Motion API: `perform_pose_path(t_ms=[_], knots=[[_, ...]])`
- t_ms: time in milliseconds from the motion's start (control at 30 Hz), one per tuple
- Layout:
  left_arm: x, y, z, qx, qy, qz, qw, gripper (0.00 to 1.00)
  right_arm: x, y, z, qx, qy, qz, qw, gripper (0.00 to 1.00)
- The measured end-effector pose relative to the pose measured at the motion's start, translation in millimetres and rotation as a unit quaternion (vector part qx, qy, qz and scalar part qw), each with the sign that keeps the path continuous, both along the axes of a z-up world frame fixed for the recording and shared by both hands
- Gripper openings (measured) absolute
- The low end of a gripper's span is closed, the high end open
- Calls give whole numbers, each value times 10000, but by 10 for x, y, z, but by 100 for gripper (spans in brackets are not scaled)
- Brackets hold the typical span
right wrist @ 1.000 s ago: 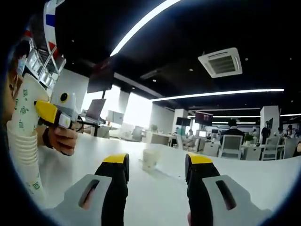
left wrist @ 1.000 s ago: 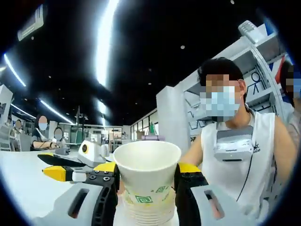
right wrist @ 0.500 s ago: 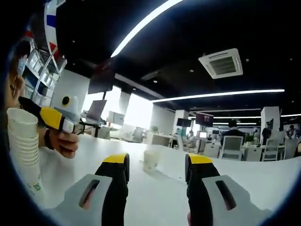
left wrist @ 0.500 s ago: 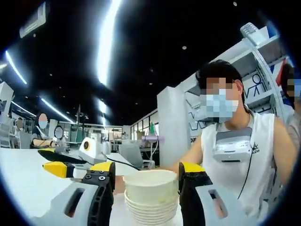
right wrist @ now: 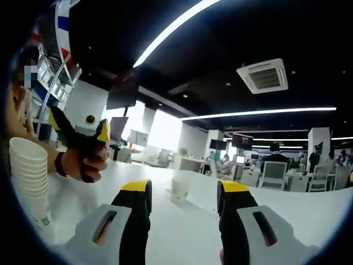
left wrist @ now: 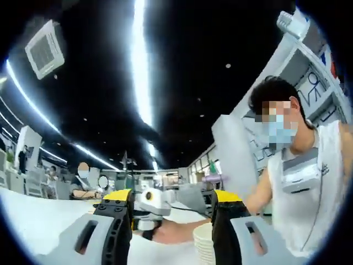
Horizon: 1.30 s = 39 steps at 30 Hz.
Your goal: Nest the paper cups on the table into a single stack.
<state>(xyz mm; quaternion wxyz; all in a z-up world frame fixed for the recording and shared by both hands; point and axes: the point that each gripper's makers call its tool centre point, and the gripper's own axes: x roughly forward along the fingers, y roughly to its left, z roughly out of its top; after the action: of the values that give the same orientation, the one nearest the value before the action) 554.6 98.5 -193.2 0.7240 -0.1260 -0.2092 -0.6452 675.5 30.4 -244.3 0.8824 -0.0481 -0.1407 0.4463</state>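
Right gripper view: the left gripper (right wrist: 83,135) has let go of the stack (right wrist: 30,176) (jaws apart, empty); the right gripper (right wrist: 182,193), open too, faces a lone cup (right wrist: 180,190) farther off on the table (right wrist: 187,232).

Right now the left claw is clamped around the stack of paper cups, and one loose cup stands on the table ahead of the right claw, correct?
Not quite. The left claw has let go: in the right gripper view it is apart from the stack of paper cups, which stands alone on the table. The loose cup does stand ahead of the right claw.
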Motion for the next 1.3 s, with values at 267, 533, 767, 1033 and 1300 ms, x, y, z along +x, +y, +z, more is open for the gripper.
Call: perform_pose_path(t_ms=[267, 533, 767, 1033, 1300], knots=[[750, 321, -165, 240, 169, 1896, 9814, 65, -14, 27, -31, -53, 12, 13, 10000, 50], [1201, 778, -281, 228, 582, 3169, 9464, 63, -24, 84, -63, -79, 53, 111, 9999, 50], [1407, 1072, -362, 291, 729, 3830, 9204, 63, -56, 164, -85, 62, 277, 338, 9990, 54], [1388, 1061, -403, 445, 722, 3918, 9161, 61, -83, 284, -189, 11, 551, 616, 9966, 63], [1298, 1071, -473, 457, 787, 3991, 9124, 61, -1, 332, -191, -4, 716, 705, 9949, 64]])
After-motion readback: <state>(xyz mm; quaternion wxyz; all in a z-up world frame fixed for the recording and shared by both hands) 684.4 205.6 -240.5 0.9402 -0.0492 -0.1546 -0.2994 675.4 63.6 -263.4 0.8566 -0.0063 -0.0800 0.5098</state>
